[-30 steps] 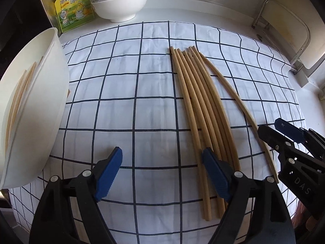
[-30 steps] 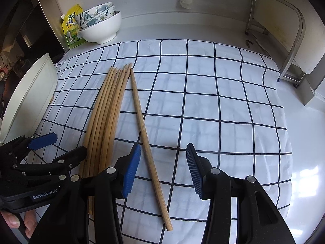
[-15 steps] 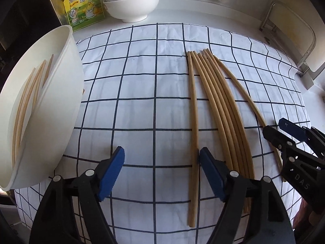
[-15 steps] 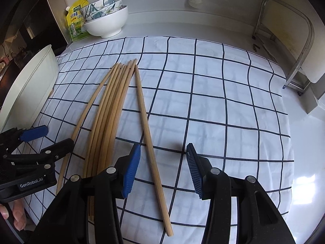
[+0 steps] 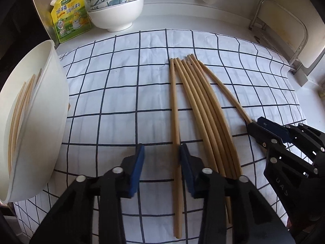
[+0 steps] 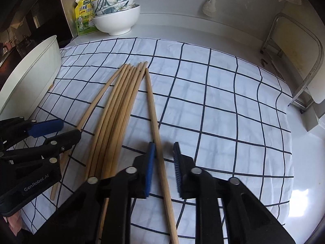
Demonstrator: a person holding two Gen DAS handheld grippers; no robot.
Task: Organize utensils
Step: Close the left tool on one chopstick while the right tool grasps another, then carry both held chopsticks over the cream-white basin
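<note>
Checked cloth on white counter | left gripper parted, leftmost chopstick between its pads, against the right one | right gripper parted astride rightmost chopstick | chopstick bundle between them | white basin left of cloth holds chopsticks | both gaps narrower than earlier.

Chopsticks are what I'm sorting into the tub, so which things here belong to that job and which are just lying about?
Part of the job:
- loose chopsticks
- white tub holding chopsticks
- left hand-held gripper
- right hand-held gripper

Lying about:
- stacked bowls
- yellow packet
- checked cloth
- metal rack
</note>
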